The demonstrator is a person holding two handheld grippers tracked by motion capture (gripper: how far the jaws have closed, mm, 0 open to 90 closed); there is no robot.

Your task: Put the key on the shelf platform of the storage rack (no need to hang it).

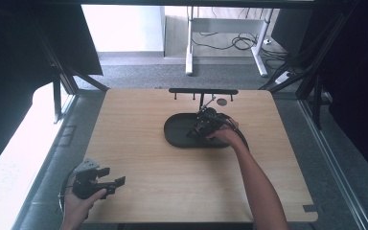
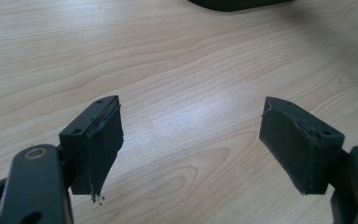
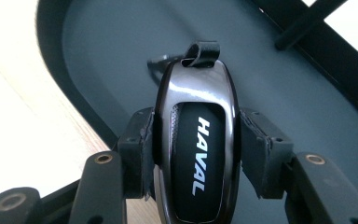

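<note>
A glossy dark car key fob point(image 3: 196, 144) marked HAVAL, with a small black loop at its tip, sits between the pads of my right gripper point(image 3: 196, 154), which is shut on its sides. The fob hangs over the inside of a dark oval tray point(image 3: 102, 60). From above, my right gripper point(image 1: 202, 125) is over the tray point(image 1: 175, 133) near the table's middle. Near the table's front left corner my left gripper point(image 1: 111, 178) rests in a hand. Its jaws stand wide apart over bare wood in the left gripper view point(image 2: 191, 149), with nothing between them.
A black rack with small hooks point(image 1: 203, 91) stands behind the tray, and a round tag point(image 1: 222, 101) hangs from it. The wooden table point(image 1: 163, 191) has open surface in front and to the left. Dark frames flank both sides.
</note>
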